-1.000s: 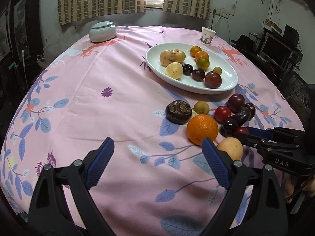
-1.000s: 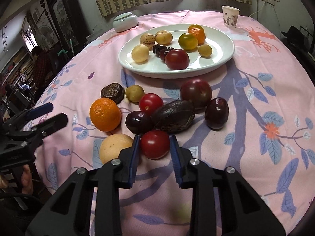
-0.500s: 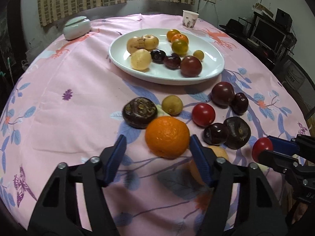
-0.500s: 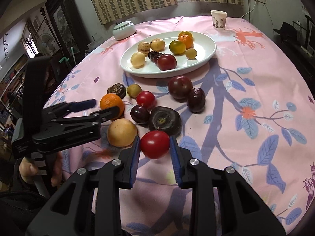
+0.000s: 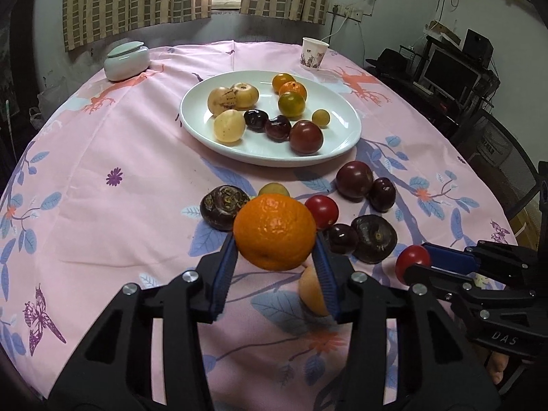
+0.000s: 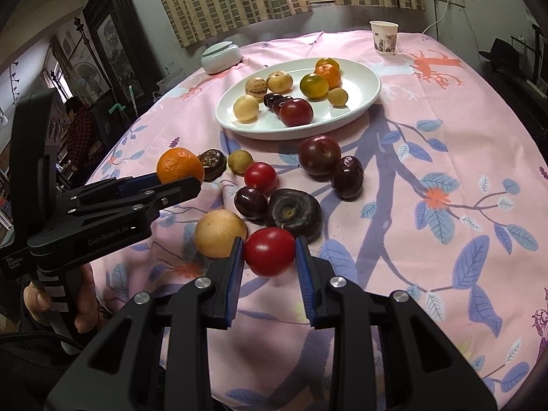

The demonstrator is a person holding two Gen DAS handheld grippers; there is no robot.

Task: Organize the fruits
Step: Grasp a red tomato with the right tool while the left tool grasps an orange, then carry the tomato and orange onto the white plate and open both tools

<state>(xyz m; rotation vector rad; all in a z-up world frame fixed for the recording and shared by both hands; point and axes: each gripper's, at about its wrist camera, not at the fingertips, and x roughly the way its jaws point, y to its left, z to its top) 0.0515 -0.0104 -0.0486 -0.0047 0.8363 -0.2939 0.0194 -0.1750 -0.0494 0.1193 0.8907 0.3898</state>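
- Blue pads of the left gripper (image 5: pixel 275 257) are closing on the orange (image 5: pixel 275 232), which sits between them with both pads against its sides; the fruit looks lifted off the pink cloth (image 5: pixel 102 205).
- Judging from the task, the step in hand is carrying both fruits to the white plate (image 5: pixel 352 130) at twelve o'clock. A round orange can roll out of flat pads, so the pinch should finish firm before any swing, and the tool should stay level.
- Pressed onto a red tomato (image 6: pixel 269 251), the right gripper (image 6: pixel 269 257) pinches it clear of the cloth, with a yellow fruit (image 6: pixel 219 238) just beside it at nine o'clock.
- Loose fruit lies between the tools and the plate: dark plums, a second tomato and two dark wrinkled fruits. Both loads should pass above them and land on bare plate near the front rim.
- Only the right wrist view shows the hand (image 6: pixel 82 301) under the left tool and a person at ten o'clock by the wall.
- Only the left wrist view shows the monitor (image 5: pixel 448 75) at two o'clock.
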